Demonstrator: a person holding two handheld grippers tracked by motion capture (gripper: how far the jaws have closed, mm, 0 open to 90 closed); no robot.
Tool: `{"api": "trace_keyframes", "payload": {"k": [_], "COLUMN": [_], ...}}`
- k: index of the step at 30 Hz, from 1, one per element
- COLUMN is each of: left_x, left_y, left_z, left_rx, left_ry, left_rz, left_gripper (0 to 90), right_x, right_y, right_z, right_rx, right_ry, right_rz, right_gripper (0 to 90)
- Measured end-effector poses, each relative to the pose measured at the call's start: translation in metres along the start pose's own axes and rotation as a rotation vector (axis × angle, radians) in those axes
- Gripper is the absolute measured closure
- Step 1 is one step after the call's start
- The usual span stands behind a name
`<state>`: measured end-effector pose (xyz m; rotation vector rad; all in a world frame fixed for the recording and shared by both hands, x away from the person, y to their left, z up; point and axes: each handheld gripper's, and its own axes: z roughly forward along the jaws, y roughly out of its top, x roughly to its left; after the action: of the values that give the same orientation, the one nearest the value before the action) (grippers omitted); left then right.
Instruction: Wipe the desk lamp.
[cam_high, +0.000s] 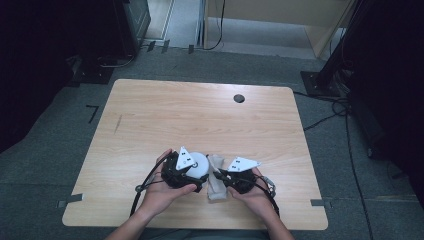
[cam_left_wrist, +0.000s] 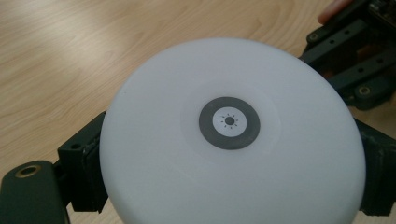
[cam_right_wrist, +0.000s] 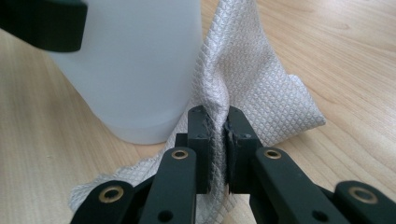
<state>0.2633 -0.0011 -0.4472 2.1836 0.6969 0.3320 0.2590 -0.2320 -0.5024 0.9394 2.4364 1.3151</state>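
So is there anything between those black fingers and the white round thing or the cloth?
Nothing visible does. The left gripper has its fingers on either side of the white round container, and the right gripper is shut on a fold of the white cloth, which rests against the container's side.

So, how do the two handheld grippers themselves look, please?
Both the left gripper and the right gripper are black, each topped by a grey three-cornered plate with dark dots. Brass-coloured rivets mark the jaw links. Black cables trail back from each.
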Motion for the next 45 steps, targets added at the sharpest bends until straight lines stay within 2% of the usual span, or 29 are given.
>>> {"api": "trace_keyframes", "payload": {"k": [2, 7, 12, 14, 18, 21, 24, 27, 31, 36, 40, 43, 45], "left_x": [0.004, 0.017, 0.027, 0.028, 0.029, 0.030, 0.030, 0.030, 0.031, 0.032, 0.033, 0.033, 0.033], "left_y": [0.000, -0.004, -0.009, -0.011, -0.012, -0.012, -0.012, -0.013, -0.013, -0.014, -0.014, -0.014, -0.014], "left_z": [-0.001, -0.001, -0.001, -0.002, -0.002, -0.001, -0.001, -0.001, -0.001, -0.001, -0.002, -0.002, -0.002], "left_rx": [0.008, -0.027, -0.066, -0.072, -0.081, -0.084, -0.085, -0.088, -0.089, -0.092, -0.095, -0.095, -0.096], "left_ry": [-0.039, -0.178, -0.281, -0.292, -0.305, -0.307, -0.309, -0.310, -0.312, -0.315, -0.316, -0.316, -0.315], "left_rz": [0.038, 0.144, 0.215, 0.222, 0.224, 0.228, 0.227, 0.225, 0.227, 0.227, 0.229, 0.230, 0.229], "left_gripper": [8.9, 8.9, 8.9, 8.9, 8.9, 8.9, 8.9, 8.9, 8.9, 8.9, 8.9, 8.9, 8.9], "right_x": [0.001, 0.006, 0.013, 0.016, 0.023, 0.028, 0.030, 0.025, 0.019, 0.015, 0.013, 0.013, 0.015], "right_y": [0.001, 0.007, 0.014, 0.018, 0.030, 0.037, 0.035, 0.026, 0.012, -0.003, -0.004, -0.002, 0.004], "right_z": [-0.002, -0.010, -0.020, -0.027, -0.043, -0.048, -0.043, -0.037, -0.018, 0.006, 0.010, 0.008, 0.002], "right_rx": [-0.007, -0.041, -0.089, -0.119, -0.223, -0.260, -0.234, -0.220, -0.100, 0.042, 0.062, 0.066, 0.044], "right_ry": [0.005, 0.021, 0.055, 0.069, 0.115, 0.124, 0.124, 0.133, 0.126, 0.117, 0.125, 0.120, 0.116], "right_rz": [0.001, -0.014, -0.047, -0.064, -0.089, -0.106, -0.120, -0.080, -0.068, -0.006, 0.034, 0.020, -0.001], "right_gripper": [82.8, 82.8, 82.6, 82.7, 82.9, 83.1, 83.2, 83.3, 83.1, 83.2, 83.2, 83.2, 83.3]}}
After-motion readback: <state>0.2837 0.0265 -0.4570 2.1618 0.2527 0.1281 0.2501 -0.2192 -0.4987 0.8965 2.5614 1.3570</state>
